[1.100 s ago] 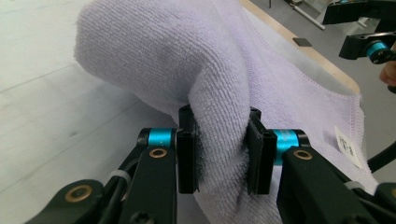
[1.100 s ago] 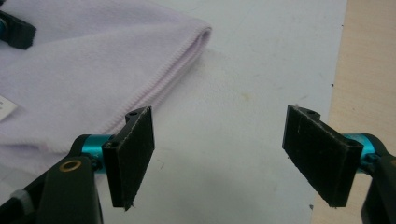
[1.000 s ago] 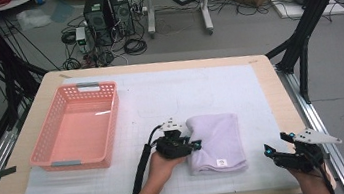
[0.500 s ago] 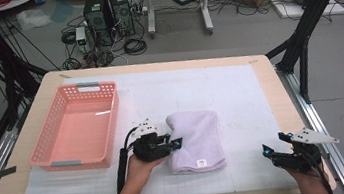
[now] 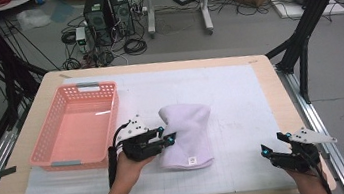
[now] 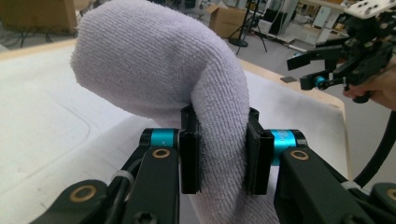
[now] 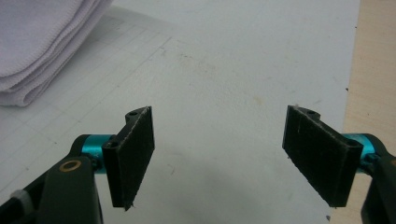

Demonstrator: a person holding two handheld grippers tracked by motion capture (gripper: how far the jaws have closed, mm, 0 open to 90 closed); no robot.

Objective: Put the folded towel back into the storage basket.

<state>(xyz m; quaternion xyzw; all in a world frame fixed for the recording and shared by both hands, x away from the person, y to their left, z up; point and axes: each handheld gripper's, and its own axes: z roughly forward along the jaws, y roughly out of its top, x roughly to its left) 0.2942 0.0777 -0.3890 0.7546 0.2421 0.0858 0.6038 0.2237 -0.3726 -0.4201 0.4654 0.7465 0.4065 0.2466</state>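
Now, over at the left gripper [image 5: 167,137]: clamped tight on the folded pale lilac terry towel [image 5: 187,133], pads squeezing a thick bunch of cloth between them, seen plainly in the left gripper view [image 6: 219,154]. Gripped at the towel's left edge, on the side facing the salmon-pink plastic lattice basket [image 5: 77,126]. Near end of the folded towel [image 6: 159,74] flat on the white gridded mat [image 5: 241,98], far end humped up off it, bulging in a rounded hump above the jaws in the left gripper view. Small white label visible on the towel's near edge from the high view. Just beside the basket's right wall, not touching it, not inside it. Basket sitting at the mat's left side on the light wooden table [image 5: 267,67].

Over to the right gripper [image 5: 273,148]: hovering low at the table's near right corner, well apart from the towel, jaws standing wide and holding nothing. In the right gripper view [image 7: 219,154], just bare mat [image 7: 243,65] between the two black pads [image 7: 136,151], with stacked towel layers [image 7: 42,42] off at the upper left and a strip of table edge [image 7: 373,70] at the right. Same right gripper [image 6: 343,63] also spotted far off in the left gripper view, held in a hand at the table's edge.
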